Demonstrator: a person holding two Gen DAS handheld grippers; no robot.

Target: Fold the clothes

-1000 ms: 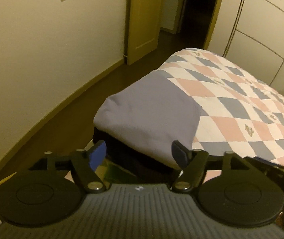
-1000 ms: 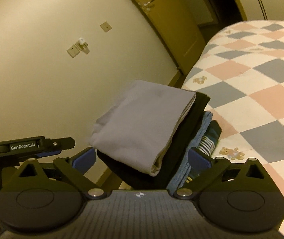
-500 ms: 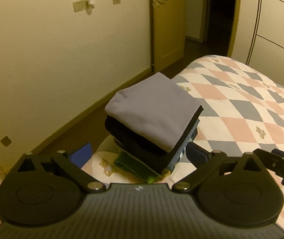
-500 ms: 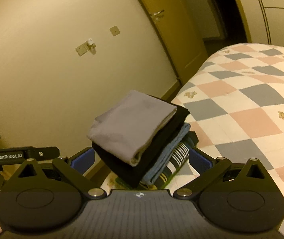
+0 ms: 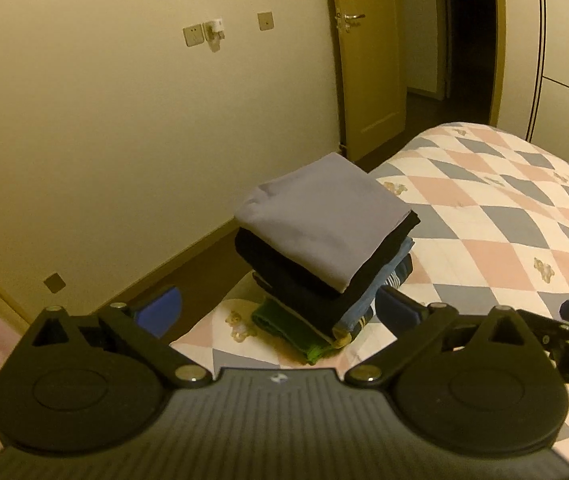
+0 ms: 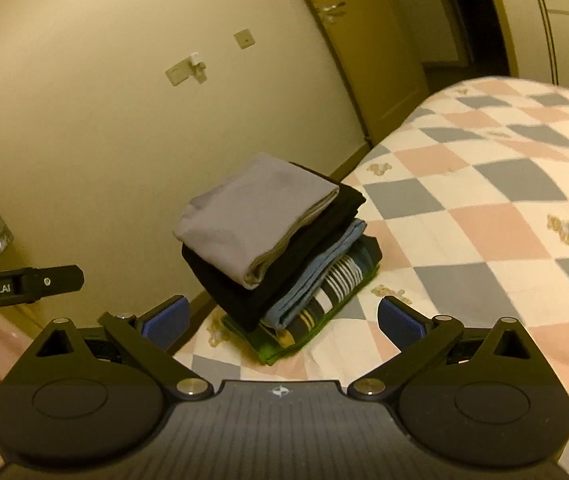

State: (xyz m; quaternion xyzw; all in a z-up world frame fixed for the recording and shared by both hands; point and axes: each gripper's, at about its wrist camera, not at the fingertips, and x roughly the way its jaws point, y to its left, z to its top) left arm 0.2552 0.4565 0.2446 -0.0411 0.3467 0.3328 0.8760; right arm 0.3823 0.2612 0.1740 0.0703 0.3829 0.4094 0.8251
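A stack of folded clothes (image 5: pixel 324 248) sits at the corner of the bed, also seen in the right wrist view (image 6: pixel 280 248). A grey folded garment (image 5: pixel 320 212) lies on top, over a black one (image 5: pixel 304 284), a light blue one (image 6: pixel 316 280), a striped one (image 6: pixel 340 280) and a green one (image 5: pixel 284 328) at the bottom. My left gripper (image 5: pixel 278 312) is open and empty, just in front of the stack. My right gripper (image 6: pixel 282 316) is open and empty, also short of the stack.
The bed has a checked pink, blue and white quilt (image 5: pixel 504 216). A cream wall (image 5: pixel 124 120) with sockets runs on the left, with a strip of floor below. A wooden door (image 5: pixel 368 60) and wardrobe panels (image 5: pixel 564 60) stand at the back.
Both grippers have pulled back and away from the stack, so it looks smaller and farther. The stack has stayed in place on the bed corner.
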